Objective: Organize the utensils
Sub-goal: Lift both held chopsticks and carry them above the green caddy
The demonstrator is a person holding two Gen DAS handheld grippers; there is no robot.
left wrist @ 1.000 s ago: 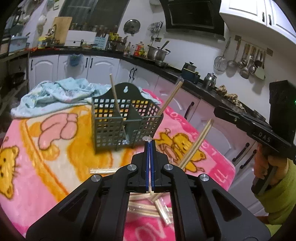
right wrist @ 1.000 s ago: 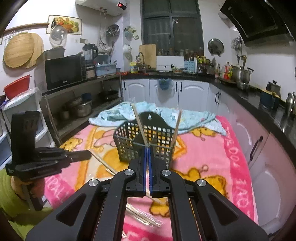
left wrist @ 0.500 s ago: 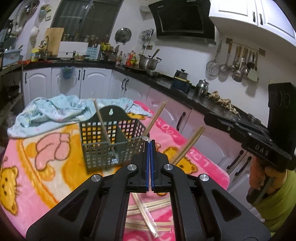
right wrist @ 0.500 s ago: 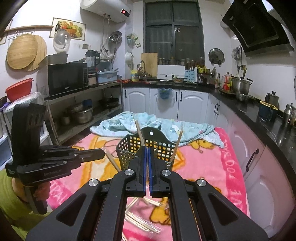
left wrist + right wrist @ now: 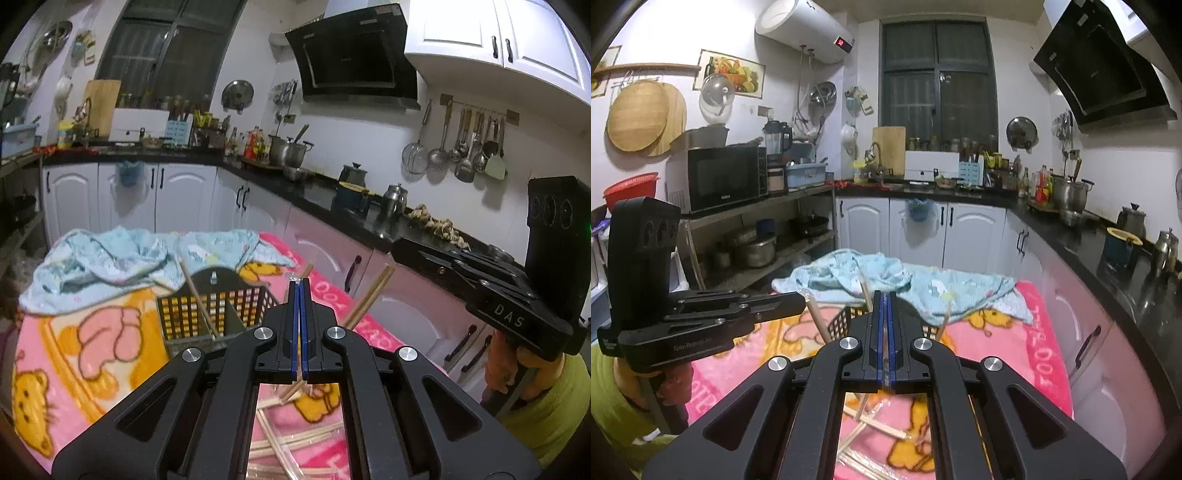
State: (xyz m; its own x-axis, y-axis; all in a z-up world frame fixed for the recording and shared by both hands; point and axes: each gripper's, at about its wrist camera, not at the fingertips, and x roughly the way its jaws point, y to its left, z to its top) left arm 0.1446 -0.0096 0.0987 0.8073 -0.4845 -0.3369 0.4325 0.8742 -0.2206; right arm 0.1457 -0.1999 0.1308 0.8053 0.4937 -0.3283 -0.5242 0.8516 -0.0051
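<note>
Two hand-held tools hang over a kitchen surface covered by a pink cartoon blanket, each carrying chopsticks bound for the dark mesh basket that stands mid-surface, just in front of a crumpled blue cloth. The left tool is pressed together on a wrapped chopstick that slants down from its tip; whether it is one stick or two cannot be made out. The right tool is likewise pinched shut, on a pair angled down toward the basket's right side. A single stick already leans in the basket's left compartment, and more loose sticks lie crossed on the blanket below the tools, some in clear wrappers.

The step in hand looks like the carry to the basket. To do it well, each load should probably be tipped closer to upright and its lower end brought over an open compartment before the grip is eased; a stick let go on a slant may catch the rim or the mesh. The tools sit near each other, so taking turns would likely avoid a clash — and a light basket could shift if nudged.
</note>
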